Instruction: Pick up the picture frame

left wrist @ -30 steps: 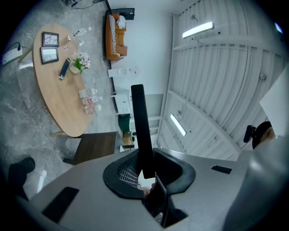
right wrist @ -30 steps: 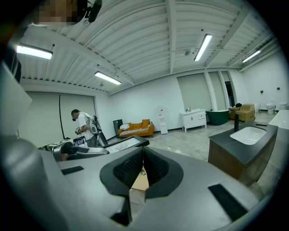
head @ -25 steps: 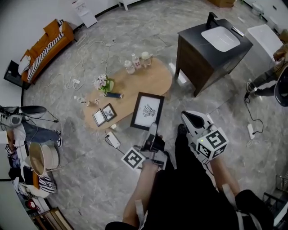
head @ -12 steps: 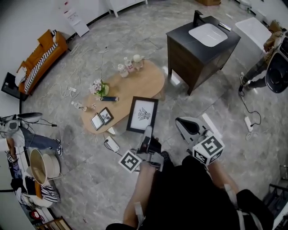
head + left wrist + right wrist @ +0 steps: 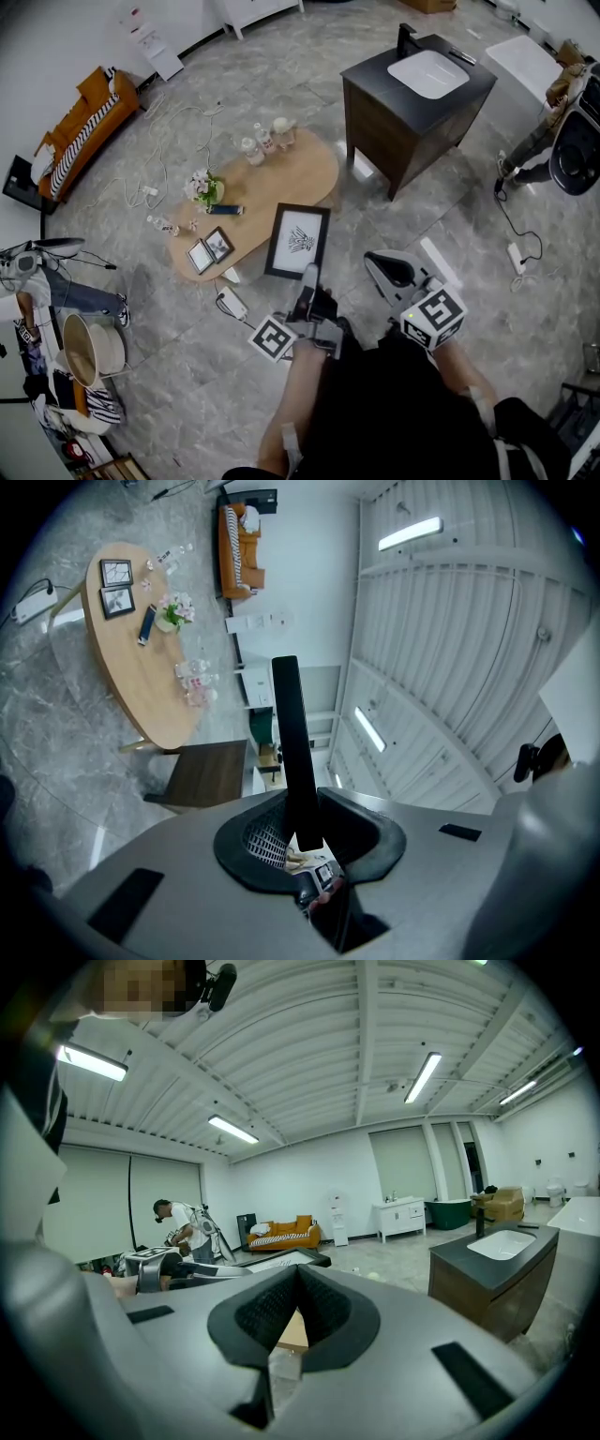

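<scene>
The picture frame (image 5: pixel 298 241), black with a white mat and a dark drawing, hangs tilted over the near edge of the oval table (image 5: pixel 309 173). My left gripper (image 5: pixel 308 275) is shut on its lower edge. In the left gripper view the frame's black edge (image 5: pixel 291 733) stands up between the jaws of that gripper (image 5: pixel 302 832). My right gripper (image 5: pixel 375 262) hovers to the right of the frame, apart from it. Its jaws (image 5: pixel 298 1279) meet with nothing between them.
On the table are two small photo frames (image 5: pixel 212 248), flowers (image 5: pixel 208 187), a remote (image 5: pixel 228 208) and bottles (image 5: pixel 262 139). A dark vanity with a white sink (image 5: pixel 412 94) stands at the back right. A power strip (image 5: pixel 232 302) and cables lie on the floor. An orange sofa (image 5: pixel 84 117) is far left.
Both grippers have shifted a little back from the table, the frame still in the left one. The right gripper has drawn closer to the left one.
</scene>
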`<act>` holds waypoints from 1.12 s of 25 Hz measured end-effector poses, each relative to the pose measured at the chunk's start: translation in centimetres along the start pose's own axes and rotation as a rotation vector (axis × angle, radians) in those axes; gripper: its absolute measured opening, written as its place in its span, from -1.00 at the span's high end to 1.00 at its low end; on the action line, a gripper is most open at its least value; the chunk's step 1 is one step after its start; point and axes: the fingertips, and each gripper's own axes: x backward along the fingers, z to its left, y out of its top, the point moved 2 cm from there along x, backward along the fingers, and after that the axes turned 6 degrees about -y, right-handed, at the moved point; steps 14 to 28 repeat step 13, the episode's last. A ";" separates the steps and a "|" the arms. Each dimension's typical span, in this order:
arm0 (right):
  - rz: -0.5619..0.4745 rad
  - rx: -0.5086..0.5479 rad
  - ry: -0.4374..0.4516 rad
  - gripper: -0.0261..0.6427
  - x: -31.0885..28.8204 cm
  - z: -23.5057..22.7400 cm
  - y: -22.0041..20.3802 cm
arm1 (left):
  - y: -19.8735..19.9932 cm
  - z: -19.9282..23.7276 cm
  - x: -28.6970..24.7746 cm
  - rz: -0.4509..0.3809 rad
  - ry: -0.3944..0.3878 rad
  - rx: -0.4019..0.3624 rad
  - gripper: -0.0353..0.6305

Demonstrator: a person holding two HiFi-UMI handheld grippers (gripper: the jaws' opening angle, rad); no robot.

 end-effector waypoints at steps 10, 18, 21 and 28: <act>0.004 0.009 -0.003 0.89 -0.8 0.6 -0.2 | 0.7 0.4 0.5 -0.003 0.009 0.006 0.66; 0.005 0.011 -0.007 0.89 -1.0 0.5 -0.3 | 0.9 0.7 0.4 -0.005 0.009 0.009 0.66; 0.005 0.011 -0.007 0.89 -1.0 0.5 -0.3 | 0.9 0.7 0.4 -0.005 0.009 0.009 0.66; 0.005 0.011 -0.007 0.89 -1.0 0.5 -0.3 | 0.9 0.7 0.4 -0.005 0.009 0.009 0.66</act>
